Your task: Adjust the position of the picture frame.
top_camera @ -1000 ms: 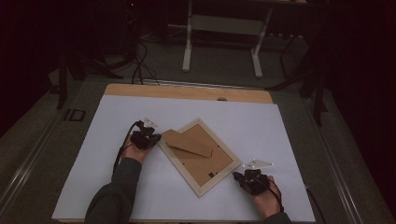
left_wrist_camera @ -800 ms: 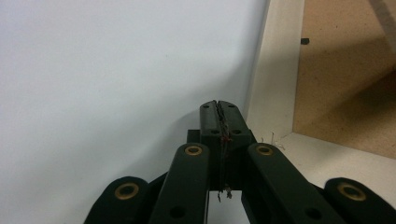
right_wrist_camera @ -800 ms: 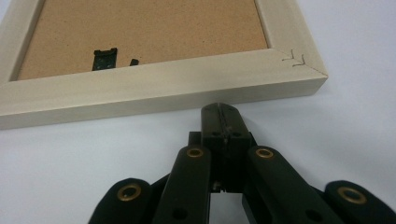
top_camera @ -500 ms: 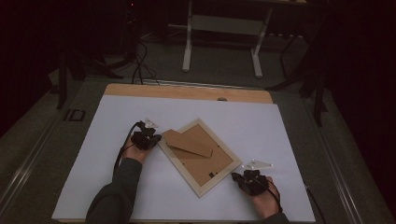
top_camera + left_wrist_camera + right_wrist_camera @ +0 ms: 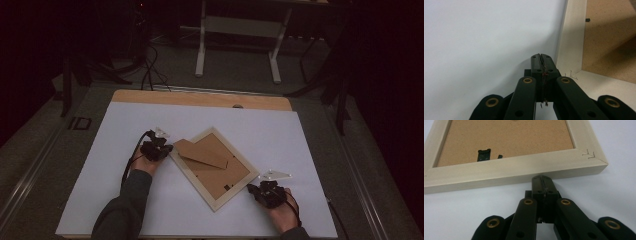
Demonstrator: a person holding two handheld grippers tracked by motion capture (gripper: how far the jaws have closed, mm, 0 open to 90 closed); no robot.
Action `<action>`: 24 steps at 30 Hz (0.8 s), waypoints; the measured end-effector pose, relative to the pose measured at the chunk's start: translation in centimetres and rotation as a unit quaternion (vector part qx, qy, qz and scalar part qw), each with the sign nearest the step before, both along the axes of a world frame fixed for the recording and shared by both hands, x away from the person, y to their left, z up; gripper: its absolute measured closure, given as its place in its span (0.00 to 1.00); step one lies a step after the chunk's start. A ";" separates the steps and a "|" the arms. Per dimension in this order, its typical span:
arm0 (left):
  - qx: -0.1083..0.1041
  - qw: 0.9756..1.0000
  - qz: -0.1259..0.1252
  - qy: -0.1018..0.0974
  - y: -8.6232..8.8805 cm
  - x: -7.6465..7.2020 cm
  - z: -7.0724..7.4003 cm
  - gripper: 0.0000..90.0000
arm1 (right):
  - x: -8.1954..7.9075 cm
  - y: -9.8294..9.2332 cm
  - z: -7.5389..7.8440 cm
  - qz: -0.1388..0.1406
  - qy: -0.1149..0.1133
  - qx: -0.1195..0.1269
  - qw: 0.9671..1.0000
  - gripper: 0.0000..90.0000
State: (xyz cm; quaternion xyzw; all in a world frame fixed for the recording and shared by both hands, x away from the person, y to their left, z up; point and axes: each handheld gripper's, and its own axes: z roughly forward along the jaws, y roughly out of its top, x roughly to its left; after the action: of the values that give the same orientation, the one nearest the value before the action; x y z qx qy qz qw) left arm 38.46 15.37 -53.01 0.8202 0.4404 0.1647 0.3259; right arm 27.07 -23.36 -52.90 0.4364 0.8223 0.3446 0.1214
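Nothing has visibly shifted since the earlier high-view frames: both hands, the frame and the loose board lie as they did.

Seen along its own jaws, the left hand-held gripper [image 5: 541, 57] is closed tight with nothing between the pads, its tip resting just beside the outer edge of the picture frame [image 5: 570, 37], at the right of that view. In the high view this left hand-held gripper [image 5: 165, 148] sits left of centre, at the frame's left corner. The right hand-held gripper [image 5: 541, 179] is likewise pinched shut and empty, its tip touching or almost touching the pale side of the frame's lower rail; in the high view the right hand-held gripper [image 5: 256, 189] is at lower right of centre.

The picture frame [image 5: 214, 168] lies face down and turned like a diamond in the middle of the white worktop [image 5: 320, 150], its brown backing [image 5: 506, 137] showing, with a small black clip [image 5: 484, 155] near the lower rail. A cardboard stand piece [image 5: 202, 154] lies loose across the backing.

Judging from this, the closed tips look set to nudge or steady the frame from opposite corners. The risk is that uneven pressure spins the frame on the smooth sheet instead of holding it; a tip pushing too low could slide under the rail and tip it, and any jolt may send the loose cardboard sliding off.
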 end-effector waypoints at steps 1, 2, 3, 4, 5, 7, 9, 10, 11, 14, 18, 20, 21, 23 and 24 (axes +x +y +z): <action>-0.001 1.000 0.000 0.000 0.0 0.0 0.0 1.00 | 0.0 0.0 0.0 0.000 0.000 0.000 1.000 1.00; -0.001 1.000 0.000 0.000 0.0 0.0 0.0 1.00 | 0.0 0.0 0.0 0.000 0.000 0.000 1.000 1.00; -0.008 1.000 0.000 0.000 0.0 -0.2 -0.1 1.00 | 0.0 0.0 0.0 -0.001 0.001 -0.001 1.000 1.00; -0.008 1.000 0.000 0.000 0.1 -0.2 -0.1 1.00 | 0.1 0.1 0.0 -0.001 0.003 0.000 1.000 1.00; -0.008 1.000 0.000 0.000 0.1 -0.3 -0.1 1.00 | 0.2 0.2 0.1 0.001 0.004 -0.003 1.000 1.00; -0.008 1.000 -0.001 -0.001 0.1 -0.3 -0.1 1.00 | 0.2 0.4 0.1 0.002 0.003 -0.003 1.000 1.00; -0.008 1.000 -0.001 -0.001 0.1 -0.3 -0.1 1.00 | 0.4 0.6 0.1 0.003 0.004 -0.002 1.000 1.00; -0.009 1.000 -0.001 0.000 0.1 -0.4 -0.1 1.00 | 0.4 0.7 0.1 0.002 0.005 -0.001 1.000 1.00; -0.010 1.000 -0.001 0.000 0.1 -0.4 -0.1 1.00 | 0.5 0.8 0.1 0.003 0.004 -0.001 1.000 1.00; -0.012 1.000 0.000 -0.002 0.2 -0.6 -0.2 1.00 | 0.7 1.0 0.1 0.004 0.004 -0.001 1.000 1.00; -0.012 1.000 0.001 -0.001 0.2 -0.9 -0.2 1.00 | 0.9 1.2 0.1 0.005 0.005 -0.001 1.000 1.00; -0.010 1.000 0.003 -0.001 0.2 -1.0 -0.1 1.00 | 1.0 1.3 0.1 0.005 0.007 0.000 1.000 1.00; -0.009 1.000 0.003 -0.001 0.2 -1.1 -0.1 1.00 | 1.1 1.3 0.1 0.005 0.007 0.000 1.000 1.00; -0.006 1.000 0.001 -0.003 0.3 -1.3 -0.1 1.00 | 1.3 1.4 0.1 0.004 0.008 0.001 1.000 1.00; -0.007 1.000 0.003 -0.002 0.3 -1.5 -0.1 1.00 | 1.3 1.4 0.1 0.004 0.008 0.001 1.000 1.00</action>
State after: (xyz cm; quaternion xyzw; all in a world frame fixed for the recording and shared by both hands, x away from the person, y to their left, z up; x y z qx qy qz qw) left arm 37.00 15.68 -53.12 0.8166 0.4431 0.1641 0.3316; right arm 28.41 -21.95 -52.81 0.4360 0.8245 0.3425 0.1130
